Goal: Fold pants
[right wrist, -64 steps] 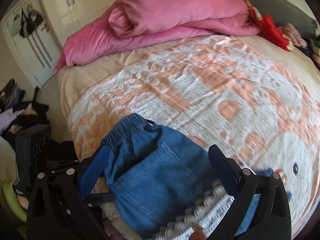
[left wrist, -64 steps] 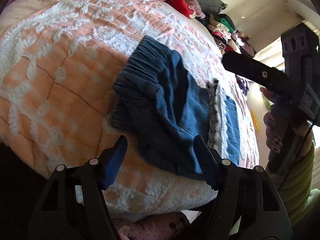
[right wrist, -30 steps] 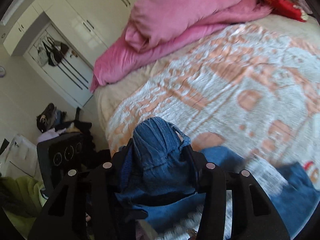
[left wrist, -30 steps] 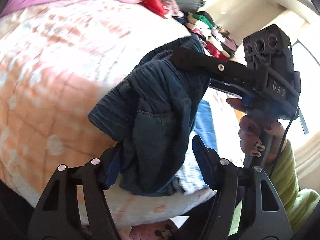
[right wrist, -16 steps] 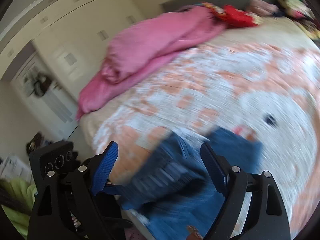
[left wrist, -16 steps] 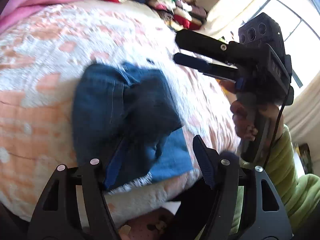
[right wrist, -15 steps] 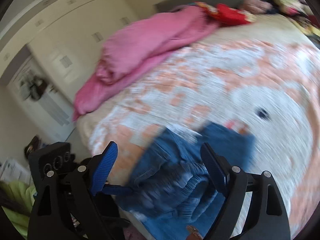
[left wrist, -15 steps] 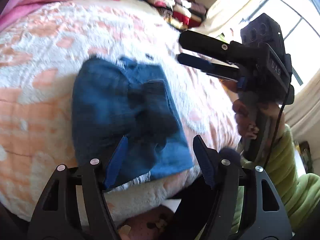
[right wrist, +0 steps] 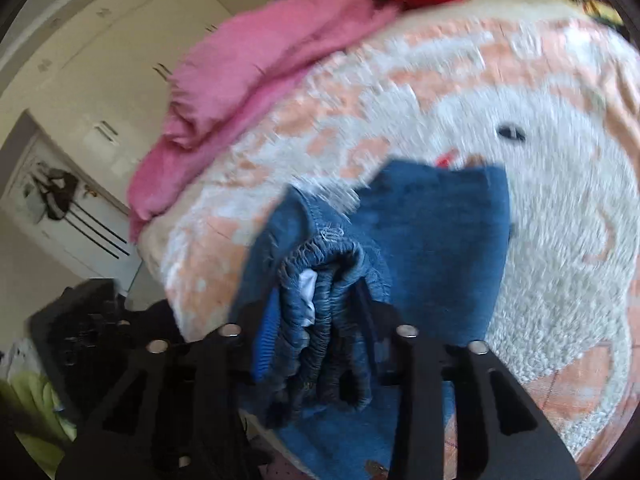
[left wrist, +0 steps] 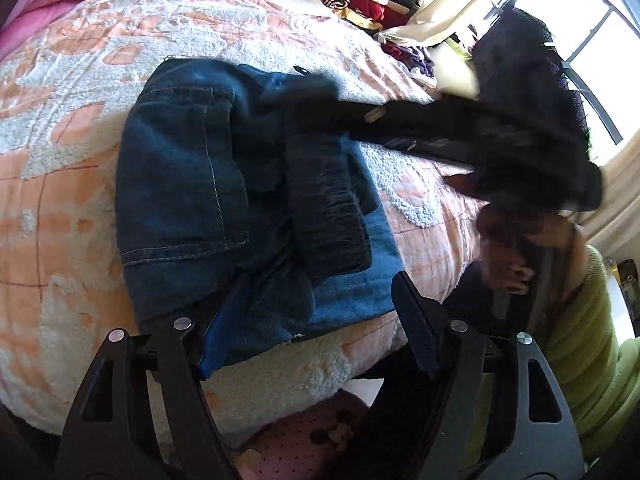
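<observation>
Left wrist view: my left gripper [left wrist: 316,320] has just been widening and grips nothing; the jeans [left wrist: 224,184] lie folded on the bedspread [left wrist: 68,160], near its front edge.

Right wrist view: my right gripper [right wrist: 318,312] has just clamped onto the jeans' bunched waistband [right wrist: 320,276]. I should spread it flat before releasing. A pink blanket [right wrist: 260,64] lies well beyond the jeans, no obstruction.

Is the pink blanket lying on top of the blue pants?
No, the pink blanket is bunched up at the far side of the bed, well apart from the blue pants.

Blue denim pants [left wrist: 208,184], peach-and-white bedspread [left wrist: 60,128], pink duvet [right wrist: 256,60]
</observation>
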Demonstrator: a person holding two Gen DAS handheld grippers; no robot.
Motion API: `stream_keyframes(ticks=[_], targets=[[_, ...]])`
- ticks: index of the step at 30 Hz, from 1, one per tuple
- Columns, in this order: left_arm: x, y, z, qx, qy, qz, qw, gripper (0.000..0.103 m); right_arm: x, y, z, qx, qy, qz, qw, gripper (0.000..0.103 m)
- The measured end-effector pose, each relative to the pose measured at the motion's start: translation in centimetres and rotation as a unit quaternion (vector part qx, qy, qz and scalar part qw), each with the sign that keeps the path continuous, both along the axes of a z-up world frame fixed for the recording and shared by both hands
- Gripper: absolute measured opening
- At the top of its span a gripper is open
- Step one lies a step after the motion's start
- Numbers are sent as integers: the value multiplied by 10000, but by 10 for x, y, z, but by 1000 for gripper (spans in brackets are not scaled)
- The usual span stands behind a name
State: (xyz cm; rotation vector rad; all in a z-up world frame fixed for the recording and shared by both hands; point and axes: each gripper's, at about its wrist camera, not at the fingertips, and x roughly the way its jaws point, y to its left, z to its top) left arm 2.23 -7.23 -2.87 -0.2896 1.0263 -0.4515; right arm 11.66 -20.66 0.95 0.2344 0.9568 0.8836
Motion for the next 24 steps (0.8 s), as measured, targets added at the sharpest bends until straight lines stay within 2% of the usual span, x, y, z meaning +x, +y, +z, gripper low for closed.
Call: stream_keyframes(ticks=[2,5,9,11,13,16,22,24], targets=[[0,0,0,-15,-5,-14,10000,65,0,-11,3,-65,-174,-172,9997,29],[2,-1,-2,-46,19,-40,10000,65,13,-19,-20,-623,93,-601,9962,29],[-1,-2,-1,-21,12,-52,10000,65,11,-19,-24,-569,166,-658,9961,33],[-1,-2,1,-22,19,-46,10000,65,7,-21,-15,-632,5,-715,9954,45],[-2,-2,3,1,-5,-44,10000,65,1,-28,-6,-653,-141,-787,9947,61],[-5,-2,7,18,-38,-56,10000,68,-9,-36,6,-680,-352,-903,9930,76],[-10,2,25,183,-308,-60,9993,73,-38,-51,26,-825,-852,-1026,9876,88],[-11,7,33,214,-439,16,9988,86,-46,-54,29,-907,-988,-1024,9857,90]])
